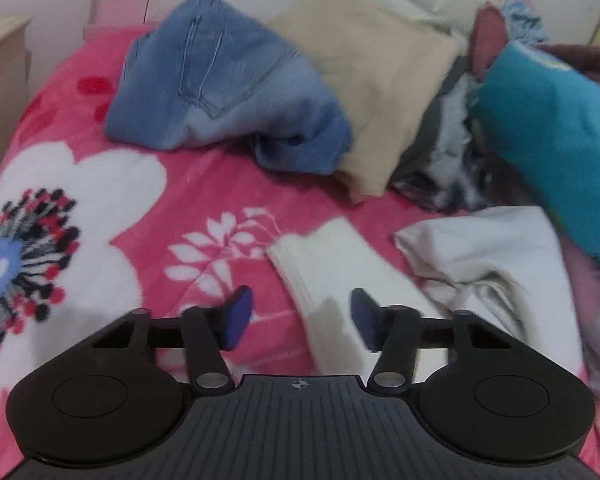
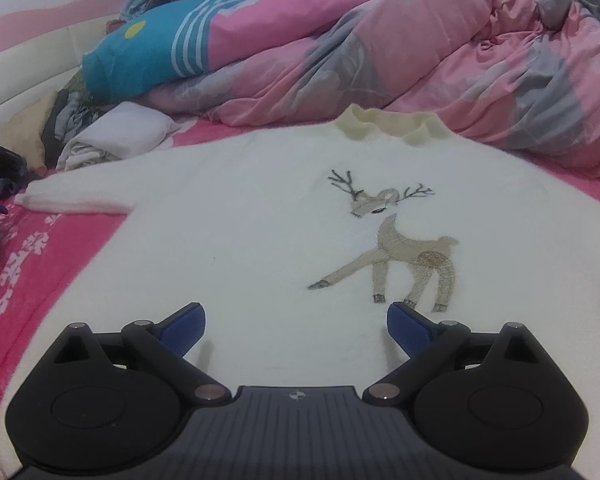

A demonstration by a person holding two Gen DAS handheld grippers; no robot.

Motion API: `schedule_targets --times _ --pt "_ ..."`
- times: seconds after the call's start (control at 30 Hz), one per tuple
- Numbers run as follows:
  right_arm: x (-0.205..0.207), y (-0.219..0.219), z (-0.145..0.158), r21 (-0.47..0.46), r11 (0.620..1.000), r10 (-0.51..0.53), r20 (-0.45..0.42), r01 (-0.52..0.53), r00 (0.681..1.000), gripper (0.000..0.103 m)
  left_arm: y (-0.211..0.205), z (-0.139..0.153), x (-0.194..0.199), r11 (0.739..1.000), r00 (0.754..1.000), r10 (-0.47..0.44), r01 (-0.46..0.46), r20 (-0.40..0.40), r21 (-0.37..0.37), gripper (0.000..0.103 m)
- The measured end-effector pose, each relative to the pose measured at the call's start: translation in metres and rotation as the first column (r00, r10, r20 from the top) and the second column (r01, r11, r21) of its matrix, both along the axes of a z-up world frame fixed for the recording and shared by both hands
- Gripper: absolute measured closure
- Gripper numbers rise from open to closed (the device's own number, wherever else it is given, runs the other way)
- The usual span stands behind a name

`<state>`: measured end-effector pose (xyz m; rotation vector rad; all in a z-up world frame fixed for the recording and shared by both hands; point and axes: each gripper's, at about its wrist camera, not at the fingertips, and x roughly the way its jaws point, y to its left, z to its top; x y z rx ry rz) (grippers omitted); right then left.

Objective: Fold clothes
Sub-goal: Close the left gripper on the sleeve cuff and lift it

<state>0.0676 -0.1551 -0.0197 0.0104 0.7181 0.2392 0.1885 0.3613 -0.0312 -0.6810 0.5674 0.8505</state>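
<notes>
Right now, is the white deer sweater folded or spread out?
Spread out. The sweater lies flat on the bed, deer face up, collar at the far end, one sleeve stretched sideways. No fold shows.

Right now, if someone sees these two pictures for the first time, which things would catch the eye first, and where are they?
First the white sweater spread flat on the pink floral blanket, with an embroidered deer on its chest, just ahead of the open right gripper. In the left view, blue jeans and a beige garment lie heaped at the far side, while the sweater's sleeve end lies by the open left gripper.
</notes>
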Motion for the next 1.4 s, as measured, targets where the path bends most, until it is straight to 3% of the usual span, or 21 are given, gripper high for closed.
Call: schedule_targets --times 0.07,0.13,0.33,0.47,0.57,0.7,0.8,0.93,1.07,1.1,1.17,1.27,1.33,1.4 --pt "0.002 0.0 -0.002 -0.004 1.0 -0.003 -0.003 0.003 1.0 0.004 0.002 -0.005 0.006 1.0 1.0 -0.007 0.008 -0.017 0.013 0.081" --pt "0.004 -0.002 -0.002 -0.002 1.0 -0.01 -0.007 0.01 1.0 0.004 -0.004 -0.005 0.009 0.998 1.0 -0.019 0.021 -0.023 0.053 0.092" --pt "0.004 -0.011 -0.002 0.014 0.999 -0.034 -0.006 0.034 0.999 0.004 -0.035 0.013 0.007 0.983 0.997 -0.08 0.076 0.016 0.165 0.097" --pt "-0.003 -0.017 0.004 0.026 0.999 -0.045 0.015 0.045 0.999 0.004 -0.087 0.044 -0.004 0.934 0.971 -0.226 0.192 0.081 0.301 0.098" --pt "-0.009 -0.022 0.01 0.036 0.998 -0.06 0.033 0.059 0.998 0.004 -0.147 0.059 -0.02 0.854 0.9 -0.419 0.347 0.118 0.387 0.098" --pt "-0.019 -0.032 0.019 0.053 0.995 -0.087 0.054 0.084 0.995 0.004 -0.232 0.06 -0.044 0.703 0.747 -0.656 0.552 0.109 0.449 0.098" --pt "-0.03 -0.041 0.024 0.069 0.992 -0.113 0.071 0.108 0.991 0.004 -0.289 0.045 -0.061 0.583 0.631 -0.773 0.667 0.064 0.464 0.098" --pt "-0.04 -0.054 0.025 0.091 0.986 -0.144 0.063 0.138 0.988 0.004 -0.336 0.009 -0.069 0.468 0.525 -0.851 0.784 -0.033 0.407 0.097" --pt "-0.041 -0.068 0.025 0.149 0.977 -0.162 0.031 0.156 0.986 0.006 -0.337 -0.011 -0.074 0.408 0.463 -0.883 0.84 -0.08 0.356 0.091" --pt "-0.037 -0.069 0.026 0.182 0.972 -0.155 0.021 0.148 0.988 0.006 -0.333 -0.009 -0.078 0.404 0.451 -0.891 0.844 -0.06 0.353 0.086" --pt "-0.029 -0.073 0.028 0.248 0.959 -0.138 0.001 0.134 0.99 0.006 -0.324 -0.003 -0.089 0.382 0.416 -0.909 0.856 -0.024 0.349 0.061" --pt "-0.011 -0.075 0.029 0.391 0.914 -0.094 -0.054 0.108 0.994 0.006 -0.314 -0.001 -0.104 0.354 0.374 -0.927 0.871 0.008 0.34 0.055" --pt "0.009 -0.074 0.025 0.527 0.844 -0.041 -0.122 0.1 0.992 0.006 -0.307 -0.001 -0.109 0.36 0.372 -0.928 0.879 0.021 0.314 0.055" --pt "0.028 -0.07 0.016 0.621 0.773 -0.001 -0.2 0.128 0.98 0.006 -0.297 -0.004 -0.106 0.398 0.403 -0.914 0.877 0.038 0.269 0.055"
